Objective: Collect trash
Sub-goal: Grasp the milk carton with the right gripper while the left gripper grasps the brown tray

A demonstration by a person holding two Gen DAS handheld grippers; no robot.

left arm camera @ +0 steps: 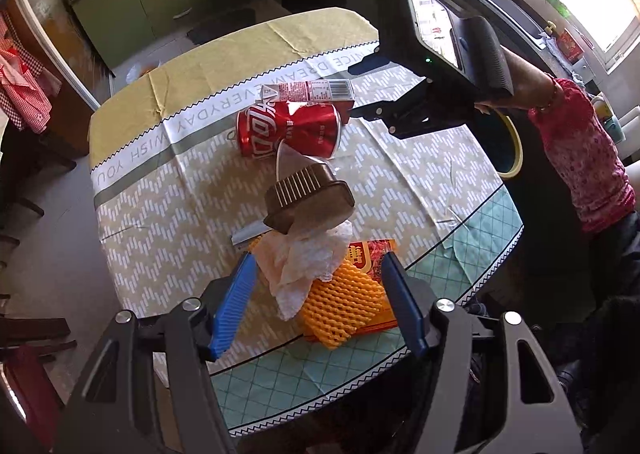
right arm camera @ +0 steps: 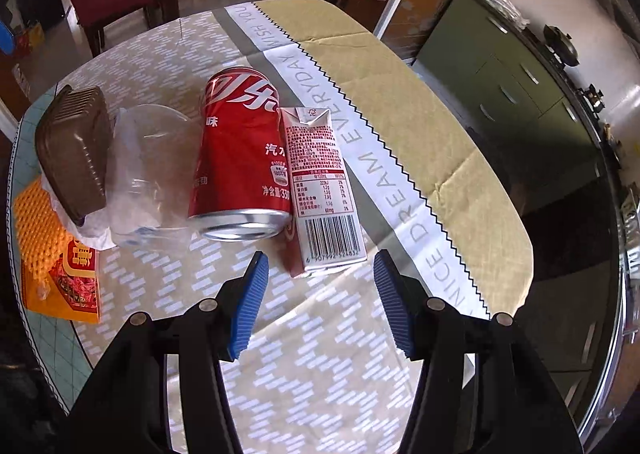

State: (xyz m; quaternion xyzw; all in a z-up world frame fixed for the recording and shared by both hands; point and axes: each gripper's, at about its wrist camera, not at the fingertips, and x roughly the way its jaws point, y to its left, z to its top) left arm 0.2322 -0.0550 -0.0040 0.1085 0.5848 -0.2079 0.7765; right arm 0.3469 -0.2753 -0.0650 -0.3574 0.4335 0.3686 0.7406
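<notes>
Nearest our left tool (left arm camera: 318, 288), spread and empty: one orange foam net (left arm camera: 340, 304), one crumpled tissue (left arm camera: 308, 258), one brown tray (left arm camera: 308, 198). Ahead of our right tool (right arm camera: 320, 294), likewise spread: one carton (right arm camera: 324, 190), one red can (right arm camera: 240, 150), on the tabletop (right arm camera: 400, 142).

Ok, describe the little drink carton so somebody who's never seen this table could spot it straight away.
On the round table, find the red soda can lying on its side mid-table. The drink carton lies flat right against it, beside the cloth's lettered band. It is the only boxy white and pink item, with a barcode on its end.
</notes>
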